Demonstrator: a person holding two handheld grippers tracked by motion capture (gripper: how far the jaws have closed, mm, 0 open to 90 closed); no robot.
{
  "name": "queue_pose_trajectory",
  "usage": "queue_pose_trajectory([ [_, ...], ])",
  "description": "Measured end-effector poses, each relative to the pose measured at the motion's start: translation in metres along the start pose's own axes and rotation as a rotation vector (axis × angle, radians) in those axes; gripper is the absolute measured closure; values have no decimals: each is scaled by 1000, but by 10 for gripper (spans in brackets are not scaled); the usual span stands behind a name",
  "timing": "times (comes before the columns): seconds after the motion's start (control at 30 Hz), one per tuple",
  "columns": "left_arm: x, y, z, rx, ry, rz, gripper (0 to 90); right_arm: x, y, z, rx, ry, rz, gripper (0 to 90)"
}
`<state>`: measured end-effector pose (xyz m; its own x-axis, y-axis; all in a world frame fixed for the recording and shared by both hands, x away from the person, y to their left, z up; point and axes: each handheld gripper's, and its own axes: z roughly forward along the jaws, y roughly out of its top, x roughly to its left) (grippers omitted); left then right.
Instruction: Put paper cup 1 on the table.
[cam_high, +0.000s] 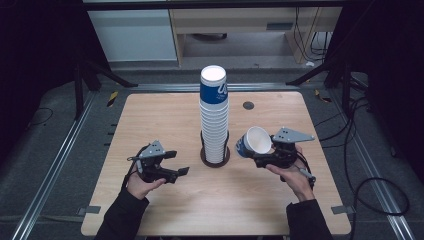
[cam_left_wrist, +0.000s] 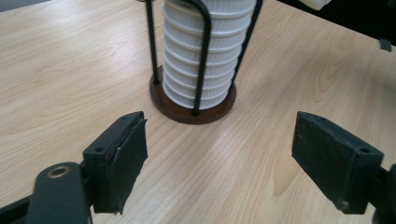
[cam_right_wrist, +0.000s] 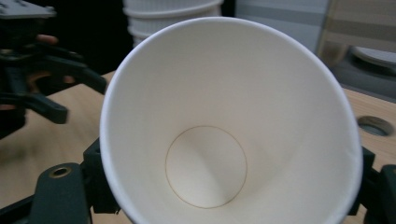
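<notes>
A tall stack of paper cups (cam_high: 214, 117), blue on the top cup, stands in a black wire holder with a round brown base (cam_high: 215, 159) at the table's middle. The same stack (cam_left_wrist: 205, 51) and base (cam_left_wrist: 187, 112) lie just ahead of my left gripper (cam_left_wrist: 219, 154), whose jaws stand wide apart over bare wood. In the high view that left gripper (cam_high: 177, 162) sits left of the holder. My right gripper (cam_high: 260, 156) is shut on a single paper cup (cam_high: 254, 141), tipped on its side with its white inside (cam_right_wrist: 219, 140) facing the camera, right of the stack.
The wooden table (cam_high: 150, 120) has a small round dark grommet (cam_high: 248, 105) at the back right. Metal rails (cam_high: 60, 150) run along both sides of the table, and cables (cam_high: 370, 180) lie on the floor at the right.
</notes>
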<state>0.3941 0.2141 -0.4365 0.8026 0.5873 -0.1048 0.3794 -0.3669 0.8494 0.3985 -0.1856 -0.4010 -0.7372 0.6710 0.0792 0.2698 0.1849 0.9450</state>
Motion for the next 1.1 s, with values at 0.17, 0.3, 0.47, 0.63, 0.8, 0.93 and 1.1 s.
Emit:
queue_pose_trajectory([
  [0.17,7,-1,-4,-1,20,-28,173,-17,-2,-6,18,-130,33,203],
  [0.3,13,-2,-6,4,41,-47,174,-33,-6,-12,41,-220,51,203],
  [0.47,21,-1,-10,10,76,-62,173,-49,-11,-19,75,-308,70,202],
  [0.63,27,-3,-15,8,102,-83,178,-61,-17,-21,130,-381,82,202],
  [0.8,30,-4,-16,10,123,-85,181,-70,-24,-19,210,-444,70,201],
  [0.93,30,-3,-16,9,122,-86,181,-74,-29,-15,250,-459,82,202],
  [1.1,29,-4,-16,17,121,-80,179,-77,-34,-11,303,-457,91,201],
])
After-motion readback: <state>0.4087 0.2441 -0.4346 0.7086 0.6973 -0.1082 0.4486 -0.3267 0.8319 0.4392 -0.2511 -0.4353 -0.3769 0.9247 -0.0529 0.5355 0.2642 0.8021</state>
